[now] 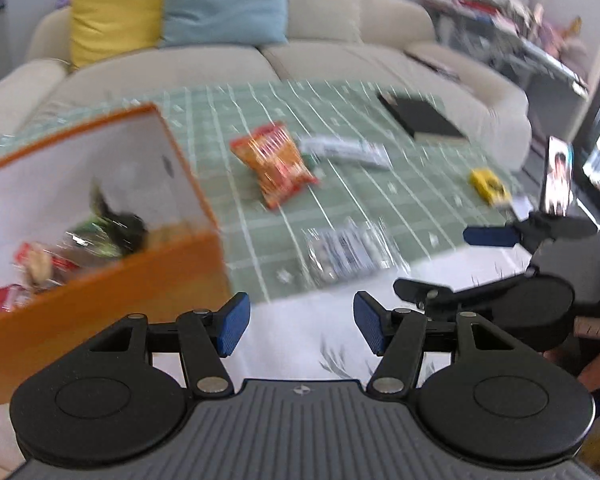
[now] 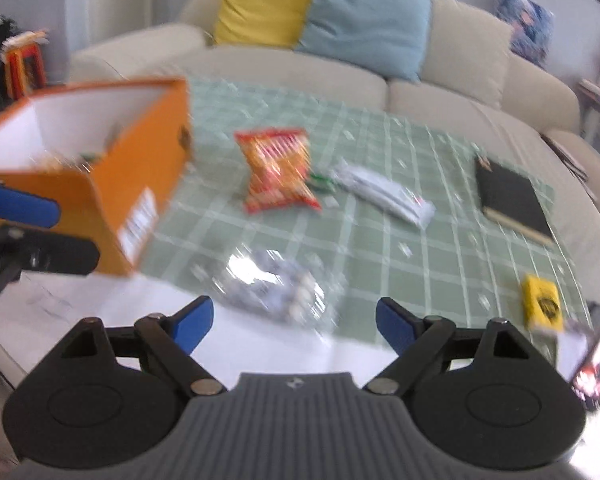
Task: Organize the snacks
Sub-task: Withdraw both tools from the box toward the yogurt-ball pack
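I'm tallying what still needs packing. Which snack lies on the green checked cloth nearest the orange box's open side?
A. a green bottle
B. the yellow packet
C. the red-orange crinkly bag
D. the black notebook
C: the red-orange crinkly bag lies just beside the orange box; the yellow packet sits far across the cloth.

Beige sofa point(image 2: 440, 92) behind tabletop point(image 2: 380, 208); yellow cushion point(image 2: 264, 4), light-blue cushion point(image 2: 364, 20) on it. Cluttered shelf point(image 1: 512, 28) right, daylight, pale walls.
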The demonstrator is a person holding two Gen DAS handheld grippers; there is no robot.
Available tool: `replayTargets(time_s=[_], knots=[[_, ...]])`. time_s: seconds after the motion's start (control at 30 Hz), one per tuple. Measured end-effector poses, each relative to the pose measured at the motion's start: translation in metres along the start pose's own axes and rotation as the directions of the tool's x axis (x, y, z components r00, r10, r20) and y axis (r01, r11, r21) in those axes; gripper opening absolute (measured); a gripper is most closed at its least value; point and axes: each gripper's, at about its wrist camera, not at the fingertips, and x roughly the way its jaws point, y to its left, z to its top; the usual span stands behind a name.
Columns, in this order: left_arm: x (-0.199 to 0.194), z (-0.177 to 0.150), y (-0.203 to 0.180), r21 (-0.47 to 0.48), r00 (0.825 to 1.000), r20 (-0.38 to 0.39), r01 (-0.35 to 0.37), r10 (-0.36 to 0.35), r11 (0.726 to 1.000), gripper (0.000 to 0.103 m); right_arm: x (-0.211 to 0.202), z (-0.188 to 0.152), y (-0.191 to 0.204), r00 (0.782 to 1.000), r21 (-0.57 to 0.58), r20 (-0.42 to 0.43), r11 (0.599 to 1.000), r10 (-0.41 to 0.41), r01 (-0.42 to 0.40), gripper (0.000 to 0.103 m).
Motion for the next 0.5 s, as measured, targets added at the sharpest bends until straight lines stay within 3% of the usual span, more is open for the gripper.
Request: replayTargets(time_s=[0.27,0.5], knots=[[0.046,-0.015,-0.001,-0.029,0.993,-0.120,0.004,-0.007,1.000,0.070,0.020,-0.029,-0.016,0.995,0.061,-0.095,0.998,0.018,-0.013,0.085],[0.065,-0.013,-0.004,-0.009,0.988,-0.153,-0.007,0.005,1.000,0.070,0.033,-0.029,-0.024,0.992,0.088,-0.119,0.996,0.034,-0.023,0.081]])
